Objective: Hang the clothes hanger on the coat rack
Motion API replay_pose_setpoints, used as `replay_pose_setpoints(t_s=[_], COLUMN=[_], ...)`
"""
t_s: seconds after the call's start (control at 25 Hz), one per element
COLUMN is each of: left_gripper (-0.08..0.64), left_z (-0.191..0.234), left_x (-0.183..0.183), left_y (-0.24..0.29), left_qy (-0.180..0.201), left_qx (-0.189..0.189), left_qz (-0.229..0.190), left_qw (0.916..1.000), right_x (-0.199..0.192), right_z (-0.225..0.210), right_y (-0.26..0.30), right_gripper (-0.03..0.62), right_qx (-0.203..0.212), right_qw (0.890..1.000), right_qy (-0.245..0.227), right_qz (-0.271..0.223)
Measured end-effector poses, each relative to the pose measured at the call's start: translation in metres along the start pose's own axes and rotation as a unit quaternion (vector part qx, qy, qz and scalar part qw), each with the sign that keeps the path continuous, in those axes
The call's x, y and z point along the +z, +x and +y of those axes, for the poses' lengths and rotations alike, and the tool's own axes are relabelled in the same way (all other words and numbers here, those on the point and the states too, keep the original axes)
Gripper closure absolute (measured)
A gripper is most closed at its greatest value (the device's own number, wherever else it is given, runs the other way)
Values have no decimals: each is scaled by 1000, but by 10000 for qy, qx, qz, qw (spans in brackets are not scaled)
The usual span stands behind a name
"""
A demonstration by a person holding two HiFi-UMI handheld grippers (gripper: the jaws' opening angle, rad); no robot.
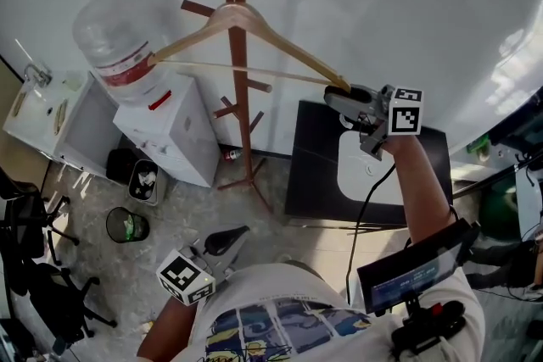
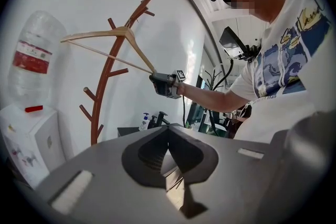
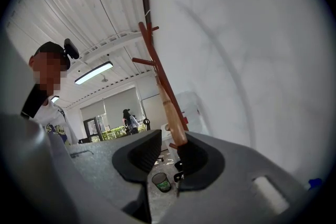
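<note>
left gripper point(image 1: 238, 234): low by the torso, jaws pressed together, empty | right gripper point(image 1: 338, 97): jaws spread, hanger point(image 1: 288, 47) end against one pad, other pad clear | hanger: tilted, hook up at rack point(image 1: 243, 97) pole by a top peg | rack: at wall beside cooler point(image 1: 166, 128)

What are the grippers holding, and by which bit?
Nothing is squeezed right now. The arm tip of the wooden hanger sits between the open jaws of the right gripper, leaning on just one jaw. The left gripper is shut and empty.
</note>
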State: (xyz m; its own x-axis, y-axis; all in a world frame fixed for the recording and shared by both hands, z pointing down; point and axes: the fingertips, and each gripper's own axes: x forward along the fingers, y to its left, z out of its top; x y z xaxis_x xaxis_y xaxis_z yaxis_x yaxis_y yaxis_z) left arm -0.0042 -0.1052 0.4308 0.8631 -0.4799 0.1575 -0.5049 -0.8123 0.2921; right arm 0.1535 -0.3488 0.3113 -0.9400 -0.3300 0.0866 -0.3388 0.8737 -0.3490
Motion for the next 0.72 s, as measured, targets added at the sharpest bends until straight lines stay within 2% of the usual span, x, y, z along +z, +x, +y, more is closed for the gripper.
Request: replay_pose_setpoints(t_s=[0.4,0.6,0.72], left_gripper=[557,557,557], left_z=[-7,-8,-5], left_x=[-5,-5,-5], left_y=[-17,-37,-52], left_qy=[-2,-13,12], left_qx=[-372,-528,-597], left_qz=[87,114,73], left_qw=[9993,9985,9982], right_x=[-44,-76,-94], right_z=[14,42,70], right_y=[-32,-34,-26], right_gripper=[499,503,527], right_qx=[-894,-1549,-1863], right_qw=[9958,9876,9810], right_qy=[196,-76,-350], right_qz=[56,246,413])
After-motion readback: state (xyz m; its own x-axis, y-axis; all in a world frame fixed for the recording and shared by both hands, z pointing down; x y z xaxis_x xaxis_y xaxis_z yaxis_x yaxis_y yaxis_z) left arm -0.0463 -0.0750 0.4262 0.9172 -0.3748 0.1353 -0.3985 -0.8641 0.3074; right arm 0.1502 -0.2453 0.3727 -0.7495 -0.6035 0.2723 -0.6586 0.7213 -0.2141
